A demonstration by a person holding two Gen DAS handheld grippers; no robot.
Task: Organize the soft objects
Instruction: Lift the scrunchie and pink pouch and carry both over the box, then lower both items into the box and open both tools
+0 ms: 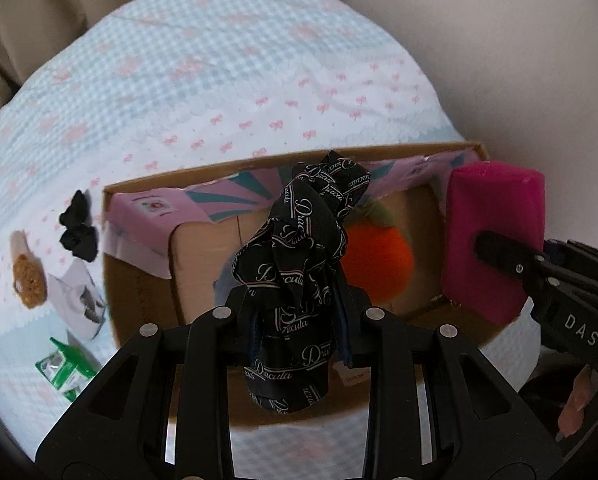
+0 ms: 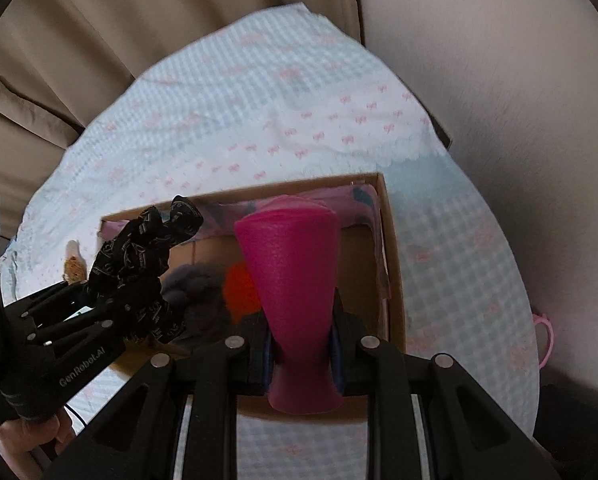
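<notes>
My left gripper [image 1: 299,320] is shut on a black printed cloth [image 1: 303,248] and holds it above the open cardboard box [image 1: 139,288]. It also shows in the right wrist view [image 2: 139,256]. My right gripper [image 2: 303,344] is shut on a magenta sponge block [image 2: 295,280], held over the box's right half [image 2: 391,264]. The sponge block also shows in the left wrist view [image 1: 495,240]. An orange plush ball [image 1: 379,264] and a grey fluffy thing [image 2: 191,284] lie inside the box.
The box stands on a blue-and-white checked tablecloth with pink bows [image 1: 219,80]. Left of the box lie a black scrunchie [image 1: 77,228], a brown-and-white item [image 1: 27,276], a white packet [image 1: 77,300] and a green packet [image 1: 65,364]. Beige curtains [image 2: 99,40] hang behind.
</notes>
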